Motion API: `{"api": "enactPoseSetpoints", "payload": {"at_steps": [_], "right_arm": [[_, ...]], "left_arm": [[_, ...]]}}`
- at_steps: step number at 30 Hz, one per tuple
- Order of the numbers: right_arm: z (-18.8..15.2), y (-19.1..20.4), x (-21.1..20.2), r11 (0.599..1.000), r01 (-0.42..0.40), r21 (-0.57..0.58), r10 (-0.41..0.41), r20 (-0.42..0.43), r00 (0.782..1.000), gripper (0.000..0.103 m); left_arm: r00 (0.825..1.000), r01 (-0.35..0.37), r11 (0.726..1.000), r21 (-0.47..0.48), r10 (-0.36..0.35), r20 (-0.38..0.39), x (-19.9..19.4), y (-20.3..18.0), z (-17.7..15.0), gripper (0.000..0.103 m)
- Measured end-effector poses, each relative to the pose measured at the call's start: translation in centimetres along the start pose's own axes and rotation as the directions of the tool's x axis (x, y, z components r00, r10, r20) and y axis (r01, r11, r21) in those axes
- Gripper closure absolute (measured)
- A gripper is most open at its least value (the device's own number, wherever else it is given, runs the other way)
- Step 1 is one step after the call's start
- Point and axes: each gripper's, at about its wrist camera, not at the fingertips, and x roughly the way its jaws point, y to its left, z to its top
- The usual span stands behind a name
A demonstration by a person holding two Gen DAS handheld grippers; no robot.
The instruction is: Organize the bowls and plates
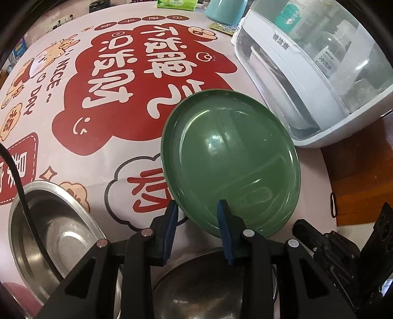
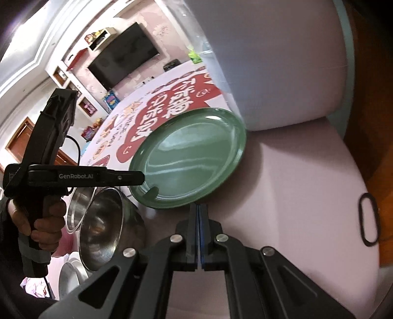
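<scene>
Gripping: left gripper has the near rim of the green plate between its blue pads, one pad above the dish, one below.
Plate: lifted at an angle over the table, its far edge close to the white dish cabinet; in the right wrist view the green plate has its far rim just beside that cabinet's pale wall.
Left hand: seen from the right wrist camera, a hand wraps the black handle and the left gripper reaches the plate's edge from the left.
Right gripper: jaws pressed fully together with nothing between them, right gripper hovering just beside the plate's near rim, over bare pink tabletop.
Bowls: a steel bowl sits low left on the table, a second steel bowl directly under the left gripper; the right view shows a steel bowl below the left hand.
Table: round, covered in a pink cloth with big red and white lettering.
Clutter: green box and a teal container at the far edge.
Room: dark television on the far wall.
</scene>
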Motion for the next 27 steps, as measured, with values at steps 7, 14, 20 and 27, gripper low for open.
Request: {"api": "enactPoseSetpoints", "payload": {"at_steps": [7, 14, 20, 27], "right_arm": [[0.4, -0.7, -0.6, 0.999, 0.009, 0.045, -0.008, -0.025, 1.000, 0.068], [2.9, -2.5, -0.2, 0.993, 0.019, 0.115, -0.017, -0.018, 1.000, 0.068], [4.2, -3.9, 1.4, 0.984, -0.015, 0.180, 0.020, -0.030, 0.999, 0.068], [5.1, -4.0, 3.0, 0.983, -0.046, 0.179, 0.057, -0.056, 0.997, 0.068]], "left_arm": [[1.000, -0.017, 1.000, -0.006, 0.017, 0.016, -0.8, 0.1, 0.2, 0.072], [0.998, -0.061, 0.998, -0.018, 0.061, 0.015, -0.7, -0.1, 0.7, 0.072], [0.996, -0.094, 0.993, -0.069, 0.093, -0.015, 0.2, 0.9, 1.9, 0.072], [0.995, -0.100, 0.989, -0.106, 0.099, -0.010, 1.0, 1.2, 3.0, 0.072]]}}
